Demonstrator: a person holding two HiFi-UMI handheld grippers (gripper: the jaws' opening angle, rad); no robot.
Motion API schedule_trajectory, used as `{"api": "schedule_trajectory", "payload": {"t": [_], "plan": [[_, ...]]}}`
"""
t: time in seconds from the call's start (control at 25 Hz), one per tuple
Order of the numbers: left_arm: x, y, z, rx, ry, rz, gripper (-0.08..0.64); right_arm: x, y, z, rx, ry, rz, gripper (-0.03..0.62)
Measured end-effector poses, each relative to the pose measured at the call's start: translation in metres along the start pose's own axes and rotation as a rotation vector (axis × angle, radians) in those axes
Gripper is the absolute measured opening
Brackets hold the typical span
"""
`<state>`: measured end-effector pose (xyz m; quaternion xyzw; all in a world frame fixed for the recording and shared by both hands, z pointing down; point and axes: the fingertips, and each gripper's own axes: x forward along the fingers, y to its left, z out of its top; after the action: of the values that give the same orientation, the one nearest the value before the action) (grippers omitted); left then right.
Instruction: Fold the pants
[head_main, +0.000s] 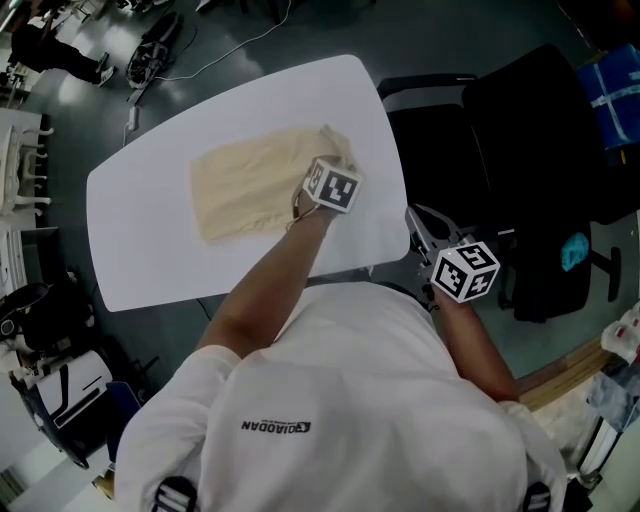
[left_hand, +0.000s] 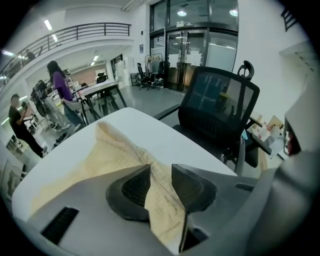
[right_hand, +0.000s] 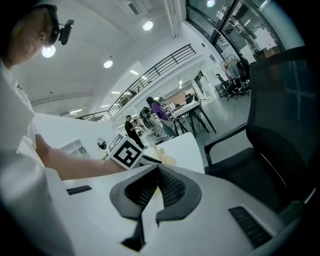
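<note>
head view: the cream pants (head_main: 250, 185) lie on the middle of the white tabletop (head_main: 150, 250) in a rough oblong. one end is bunched up on the side of the tabletop that faces the black office chair (head_main: 540, 150). the left gripper (head_main: 335, 158) comes in over the tabletop from the person's edge, and its tip sits at that bunched end. the right gripper (head_main: 420, 228) hangs off the tabletop, just past its near corner, between the tabletop and the chair, and is apart from the cloth.

left gripper view: the left gripper's fingers (left_hand: 135, 187) stand wide, with a clear gap between the two dark pads. a ridge of the pants (left_hand: 115, 155) runs up through that gap and lies loose in it, not pinched. beyond the fingers the cloth spreads over the tabletop (left_hand: 170, 137) and rises to a small peak at its far end. the chair (left_hand: 220, 110) stands just off the tabletop's far edge. a few people (left_hand: 57, 87) stand at other desks, well beyond the tabletop.

right gripper view: the right gripper's fingers (right_hand: 172, 187) are closed, tips meeting, with nothing between them. past them the left gripper's marker cube (right_hand: 127, 152) and the person's forearm (right_hand: 75, 162) are over the tabletop (right_hand: 187, 150). a scrap of cream cloth (right_hand: 167, 161) shows on the tabletop just beside the cube. the chair (right_hand: 280, 125) stands close against the tabletop's side.
</note>
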<state>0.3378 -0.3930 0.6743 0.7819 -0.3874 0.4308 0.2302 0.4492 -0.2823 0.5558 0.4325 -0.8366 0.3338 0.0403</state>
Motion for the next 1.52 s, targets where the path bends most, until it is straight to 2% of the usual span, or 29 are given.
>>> {"api": "schedule_trajectory", "payload": {"t": [0.2, 0.44, 0.56, 0.72, 0.96, 1.2, 1.4, 1.52], "plan": [[-0.024, -0.009, 0.019, 0.023, -0.073, -0.026, 0.152, 0.002, -0.007, 0.007, -0.007, -0.007, -0.007, 0.017], [-0.062, 0.003, 0.026, 0.009, -0.152, -0.031, 0.135, 0.019, 0.014, 0.014, -0.039, -0.009, 0.042, 0.017], [-0.081, 0.018, 0.022, -0.028, -0.185, -0.025, 0.124, 0.032, 0.030, 0.015, -0.060, 0.002, 0.073, 0.017], [-0.115, 0.038, 0.009, -0.115, -0.236, -0.034, 0.103, 0.049, 0.055, 0.014, -0.092, 0.023, 0.107, 0.017], [-0.188, 0.087, -0.027, -0.216, -0.348, -0.024, 0.035, 0.083, 0.117, 0.010, -0.144, 0.046, 0.148, 0.017], [-0.254, 0.127, -0.075, -0.300, -0.453, -0.032, 0.028, 0.105, 0.168, 0.009, -0.185, 0.055, 0.155, 0.017], [-0.287, 0.154, -0.115, -0.360, -0.492, -0.009, 0.028, 0.119, 0.197, 0.008, -0.221, 0.053, 0.155, 0.017], [-0.300, 0.165, -0.133, -0.369, -0.504, 0.007, 0.028, 0.128, 0.211, 0.007, -0.251, 0.052, 0.157, 0.017]]}}
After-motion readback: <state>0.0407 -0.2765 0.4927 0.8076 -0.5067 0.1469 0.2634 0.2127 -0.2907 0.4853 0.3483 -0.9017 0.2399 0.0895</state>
